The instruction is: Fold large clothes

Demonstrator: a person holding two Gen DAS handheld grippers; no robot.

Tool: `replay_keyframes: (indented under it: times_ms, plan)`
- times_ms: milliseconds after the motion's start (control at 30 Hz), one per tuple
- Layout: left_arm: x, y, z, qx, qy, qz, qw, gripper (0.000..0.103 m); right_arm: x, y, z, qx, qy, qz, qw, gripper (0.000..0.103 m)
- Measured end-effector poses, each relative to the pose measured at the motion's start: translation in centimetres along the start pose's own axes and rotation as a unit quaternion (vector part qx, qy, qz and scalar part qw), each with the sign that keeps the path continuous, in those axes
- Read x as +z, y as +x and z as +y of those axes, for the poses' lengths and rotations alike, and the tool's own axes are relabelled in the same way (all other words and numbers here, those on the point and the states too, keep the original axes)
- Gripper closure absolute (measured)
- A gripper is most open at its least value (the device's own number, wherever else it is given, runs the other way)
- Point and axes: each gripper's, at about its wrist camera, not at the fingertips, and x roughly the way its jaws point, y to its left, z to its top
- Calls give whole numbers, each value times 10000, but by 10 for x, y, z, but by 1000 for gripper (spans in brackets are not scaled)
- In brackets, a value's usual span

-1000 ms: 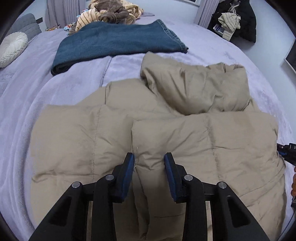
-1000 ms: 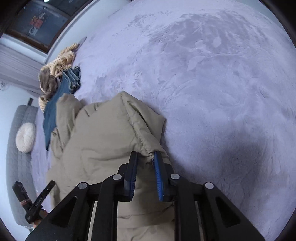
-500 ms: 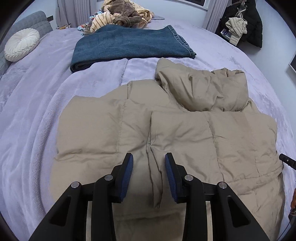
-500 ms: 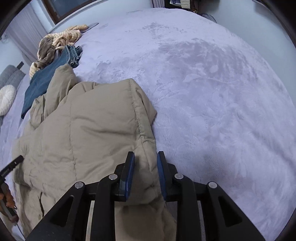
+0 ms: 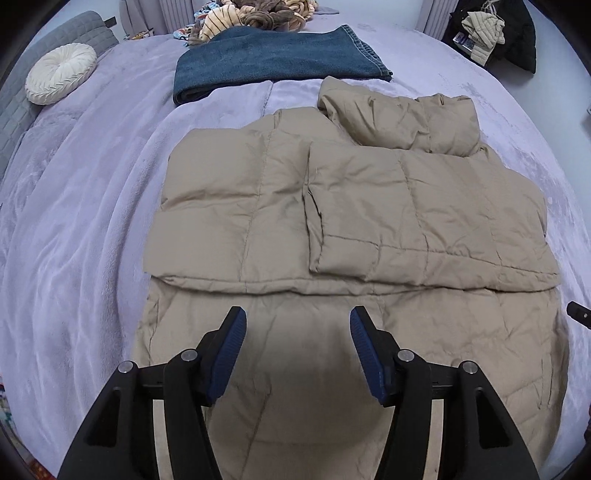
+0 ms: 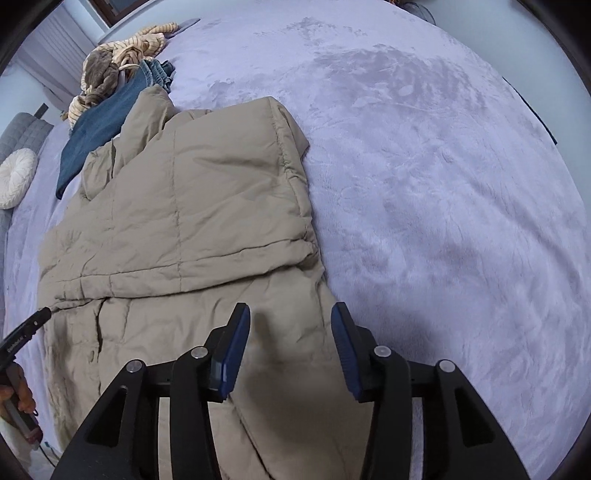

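A tan puffer jacket (image 5: 332, 229) lies flat on the lilac bed cover (image 5: 81, 240), its upper half folded over the lower half, hood at the far end. My left gripper (image 5: 297, 334) hovers above the jacket's near part, its jaws opening with nothing between the pads. In the right wrist view the same jacket (image 6: 192, 229) fills the left side. My right gripper (image 6: 290, 336) hangs over its right edge, its jaws opening too and holding nothing. The fabric lies below both grippers, apart from the fingers.
Folded blue jeans (image 5: 273, 61) lie beyond the jacket, with a heap of striped and brown clothes (image 5: 258, 14) behind them. A round white cushion (image 5: 61, 77) rests at the far left. Dark garments (image 5: 495, 29) hang far right. Bare lilac cover (image 6: 443, 203) spreads right of the jacket.
Both grippers let go of the jacket, widened their jaws and drew back and up. The folded upper half now lies settled on the lower half.
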Motion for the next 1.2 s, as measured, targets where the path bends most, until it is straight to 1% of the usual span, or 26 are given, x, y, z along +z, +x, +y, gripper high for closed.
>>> replay_keyframes:
  times_ms: [67,100,167,200,233,267,467,533,567,600,667,833,967,1100,1200]
  plan:
    - [-7,-9,-5,-39,16,77,10000,43,-6,-8,1,107,44,68,9999,49]
    - [-10,-14,-7,-48,19,106,9999,43,-9,-12,2,141,54,104,9998,46]
    - [-17,-24,-11,-47,-3,144,9999,21,-16,-20,5,229,57,175,9996,41]
    - [-20,-29,-13,-17,-27,97,9999,4,-19,-22,6,263,49,202,9994,40]
    - [-23,-36,-15,25,-51,4,10000,1,-23,-26,7,292,37,230,9993,39]
    - [-27,-43,-17,54,-48,-38,10000,1,-28,-28,8,310,30,271,9991,38]
    - [-47,-62,-25,32,-195,170,9997,1,-48,-42,6,479,100,460,9977,36]
    - [-57,-70,-30,47,-227,209,9995,1,-54,-46,4,559,135,517,9970,33]
    - [-61,-72,-31,38,-247,229,9994,1,-57,-47,4,597,135,542,9967,26]
    - [-66,-75,-32,31,-273,256,9993,1,-61,-49,4,636,124,564,9963,22]
    - [-75,-80,-33,54,-314,307,9990,1,-68,-51,6,751,80,616,9952,22]
    - [-97,-86,-33,79,-420,466,9980,1,-87,-53,12,826,-47,786,9935,22]
    - [-110,-90,-32,119,-354,549,9978,1,-99,-54,18,913,-2,822,9924,22]
    - [-121,-95,-22,47,-308,549,9980,1,-109,-52,27,920,-8,865,9920,21]
    - [-130,-91,-12,16,-293,639,9975,1,-120,-51,37,921,21,875,9919,21]
